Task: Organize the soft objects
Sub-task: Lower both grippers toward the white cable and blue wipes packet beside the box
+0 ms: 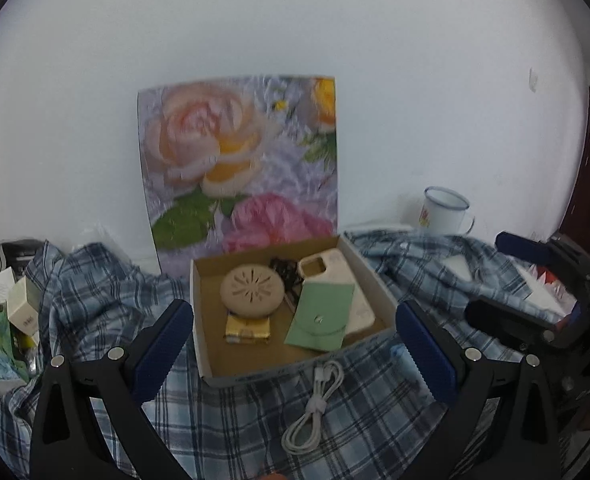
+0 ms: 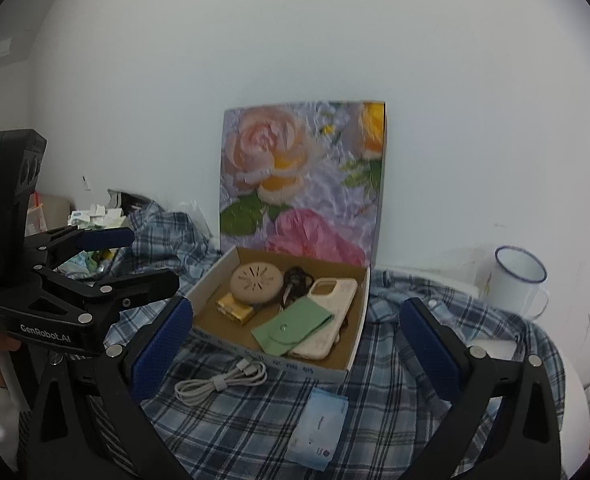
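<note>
1. I see the left gripper (image 1: 295, 344) with its blue-padded fingers (image 1: 159, 348) spread wide and nothing between them; it hangs over the plaid cloth (image 1: 95, 300), aimed at the cardboard box (image 1: 291, 372).
2. My right gripper (image 2: 297, 354) is likewise spread wide and empty, facing the same box from its right-hand side. In the left wrist view it shows at the right edge, above the cloth.
3. The box sits on the cloth, its flowered lid (image 1: 239, 160) standing upright against the white wall.
4. Inside the box I make out a round beige perforated case (image 1: 252, 290) resting on a small yellow packet (image 1: 248, 330), a green snap pouch (image 1: 321, 322) lying over a cream phone case (image 1: 335, 276), and a dark tangled item (image 1: 283, 268) between the round case and the phone case; what it is I cannot tell.
5. A coiled white cable (image 1: 315, 408), bound by a strap, lies on the cloth just in front of the box.
6. A light blue sachet (image 2: 318, 428) lies on the cloth near the cable, in front of the box's right corner.
7. A white enamel mug (image 1: 445, 210) with a blue rim stands by the wall, right of the box.
8. Assorted small cartons (image 1: 19, 308) crowd the far left.
</note>
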Motion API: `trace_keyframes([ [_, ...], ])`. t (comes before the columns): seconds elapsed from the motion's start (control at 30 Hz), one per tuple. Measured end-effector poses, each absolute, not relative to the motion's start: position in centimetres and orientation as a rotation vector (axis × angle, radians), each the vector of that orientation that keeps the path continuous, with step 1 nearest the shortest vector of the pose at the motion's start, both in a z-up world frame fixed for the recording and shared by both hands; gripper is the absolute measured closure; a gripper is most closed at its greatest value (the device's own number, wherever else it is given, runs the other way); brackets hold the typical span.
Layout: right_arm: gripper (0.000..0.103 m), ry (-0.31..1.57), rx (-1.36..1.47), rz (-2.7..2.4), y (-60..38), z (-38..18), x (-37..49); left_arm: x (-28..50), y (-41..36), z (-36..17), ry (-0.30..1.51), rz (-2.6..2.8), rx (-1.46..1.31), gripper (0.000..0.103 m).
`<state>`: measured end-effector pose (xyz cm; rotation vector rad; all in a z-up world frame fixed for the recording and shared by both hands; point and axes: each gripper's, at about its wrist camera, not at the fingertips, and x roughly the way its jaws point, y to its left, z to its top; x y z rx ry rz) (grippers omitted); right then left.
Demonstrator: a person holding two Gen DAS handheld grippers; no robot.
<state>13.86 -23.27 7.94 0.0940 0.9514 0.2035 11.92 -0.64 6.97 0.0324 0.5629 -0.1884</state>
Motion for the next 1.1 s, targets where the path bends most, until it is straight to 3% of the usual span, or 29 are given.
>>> trace_keyframes([
  [0.6,0.0,1.138,0.121,0.195,-23.7,1.2,13.4,15.1,-1.7,0.3,0.758,-0.216,0.112,0.002],
  [0.67,0.0,1.156,0.125,0.191,-23.8,0.5,13.4,15.2,-1.8,-0.4,0.777,-0.236,0.115,0.013],
  [0.8,0.0,1.197,0.132,0.183,-24.0,-0.8,13.4,15.8,-2.0,-1.9,0.823,-0.255,0.113,0.02],
  [0.9,0.0,1.225,0.127,0.173,-24.2,-1.6,13.4,16.2,-2.1,-3.1,0.858,-0.264,0.119,0.029],
  [0.97,0.0,1.242,0.121,0.169,-24.2,-2.2,13.4,16.5,-2.2,-3.9,0.885,-0.279,0.119,0.044],
  [1.1,0.0,1.273,0.113,0.173,-24.2,-3.1,13.4,16.9,-2.6,-5.4,0.939,-0.289,0.143,0.054],
])
